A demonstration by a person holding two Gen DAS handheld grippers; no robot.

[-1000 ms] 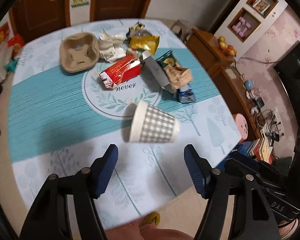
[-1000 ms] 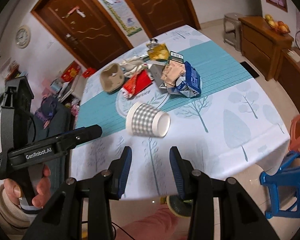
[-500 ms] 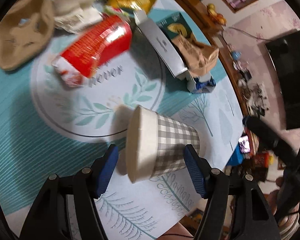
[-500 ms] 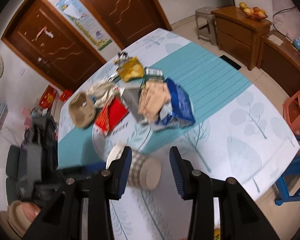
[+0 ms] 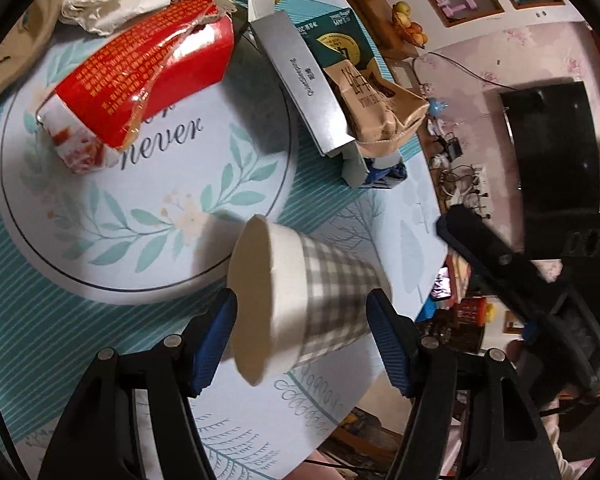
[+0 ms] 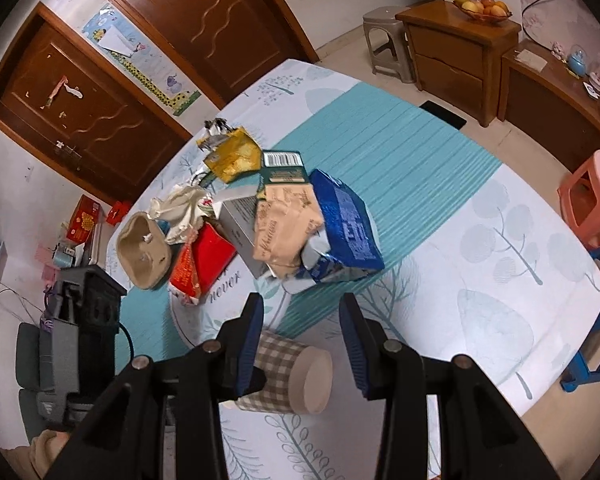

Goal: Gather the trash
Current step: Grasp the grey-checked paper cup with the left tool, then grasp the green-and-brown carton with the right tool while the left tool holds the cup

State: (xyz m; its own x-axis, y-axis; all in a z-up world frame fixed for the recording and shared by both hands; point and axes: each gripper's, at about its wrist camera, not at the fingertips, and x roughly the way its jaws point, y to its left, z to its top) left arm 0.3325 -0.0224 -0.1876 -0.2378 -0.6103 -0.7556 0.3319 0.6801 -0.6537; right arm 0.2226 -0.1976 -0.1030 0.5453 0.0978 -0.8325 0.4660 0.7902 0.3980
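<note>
Left wrist view shows the left gripper (image 5: 302,334) open, with its two blue pads on either side of a checked paper cup (image 5: 300,300) that lies on its side on the counter (image 5: 80,320). I cannot tell if the pads touch the cup. Past the cup sits a pile of trash: a red carton (image 5: 140,68), a grey box (image 5: 304,80) and a tan bag (image 5: 380,108). From the right wrist view, the right gripper (image 6: 302,342) is open and holds nothing, and it hangs just above the cup's flat bottom end. A blue bag (image 6: 348,228) lies in the pile beyond.
</note>
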